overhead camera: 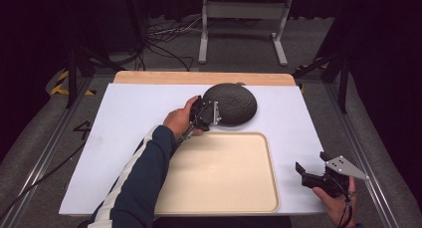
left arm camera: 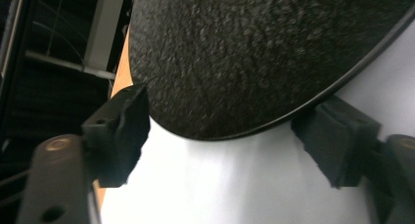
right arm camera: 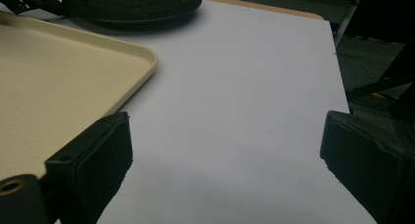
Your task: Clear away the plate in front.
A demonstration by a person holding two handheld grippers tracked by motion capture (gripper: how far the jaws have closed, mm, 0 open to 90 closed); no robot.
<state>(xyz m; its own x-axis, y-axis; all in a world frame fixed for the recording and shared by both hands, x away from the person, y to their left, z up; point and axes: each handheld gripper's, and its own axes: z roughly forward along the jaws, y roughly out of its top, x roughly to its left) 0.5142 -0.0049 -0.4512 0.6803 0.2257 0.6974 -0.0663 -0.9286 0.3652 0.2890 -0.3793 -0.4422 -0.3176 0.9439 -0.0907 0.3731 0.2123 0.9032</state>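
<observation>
A black, rough-textured round dome-shaped object [overhead camera: 231,104] lies on the white table sheet [overhead camera: 134,113] near the back. My left gripper [overhead camera: 211,112] is at its left edge, open; in the left gripper view the dome's [left arm camera: 254,57] thin rim curves between the two jaws of the left gripper [left arm camera: 227,136], which stand apart and do not clamp it. My right gripper [overhead camera: 311,163] is open over the sheet at the front right, just right of a cream tray [overhead camera: 271,158]. Nothing lies between the jaws of the right gripper [right arm camera: 230,155]. The dome [right arm camera: 132,4] shows far off.
The cream tray's rim [right arm camera: 147,57] lies close to the right gripper's left jaw. A wooden table edge [overhead camera: 199,77] runs behind the sheet. Beyond the table are a white frame [overhead camera: 244,11] and cables [overhead camera: 164,36] on the floor.
</observation>
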